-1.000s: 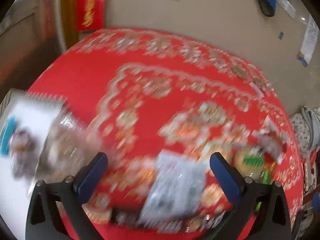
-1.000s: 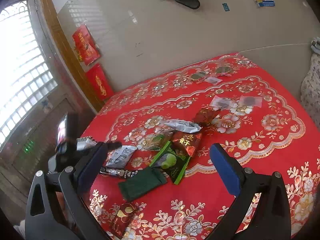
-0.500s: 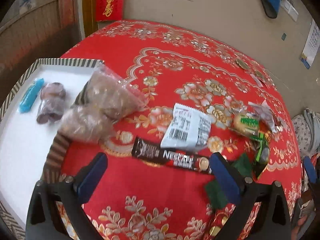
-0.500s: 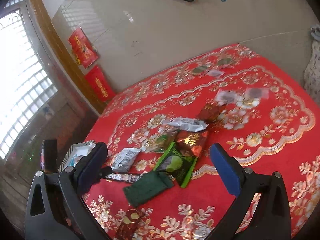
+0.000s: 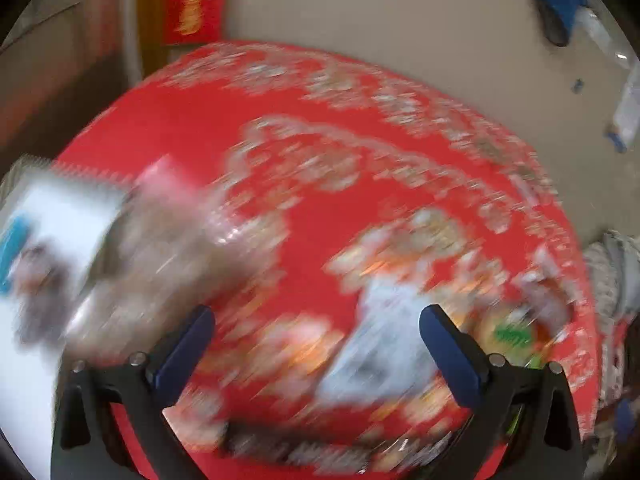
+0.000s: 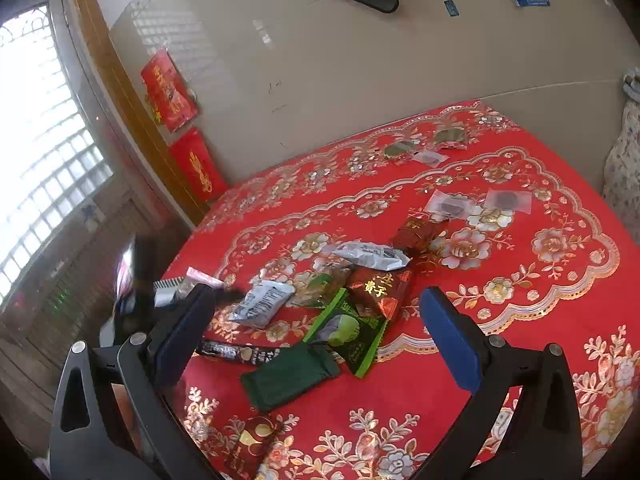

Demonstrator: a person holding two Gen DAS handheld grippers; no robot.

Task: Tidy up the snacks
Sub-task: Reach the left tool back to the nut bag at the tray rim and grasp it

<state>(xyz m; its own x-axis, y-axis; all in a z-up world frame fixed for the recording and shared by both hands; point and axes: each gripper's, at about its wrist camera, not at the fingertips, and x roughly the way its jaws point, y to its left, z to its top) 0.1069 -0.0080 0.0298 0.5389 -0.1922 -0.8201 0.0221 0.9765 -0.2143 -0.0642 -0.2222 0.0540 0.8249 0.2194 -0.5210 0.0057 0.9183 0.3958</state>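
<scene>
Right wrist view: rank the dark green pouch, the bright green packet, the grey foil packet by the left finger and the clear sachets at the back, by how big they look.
1. bright green packet and dark green pouch: look alike, unranked
2. grey foil packet
3. clear sachets: smallest, but farthest, so unsure

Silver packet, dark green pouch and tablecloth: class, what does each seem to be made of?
Silver packet: probably foil-lined plastic; crinkled, reflective.
Dark green pouch: matte, soft-looking, maybe paper or plastic; no glare.
Tablecloth: likely glossy plastic with metallic gold and silver flower print catching the light.
</scene>
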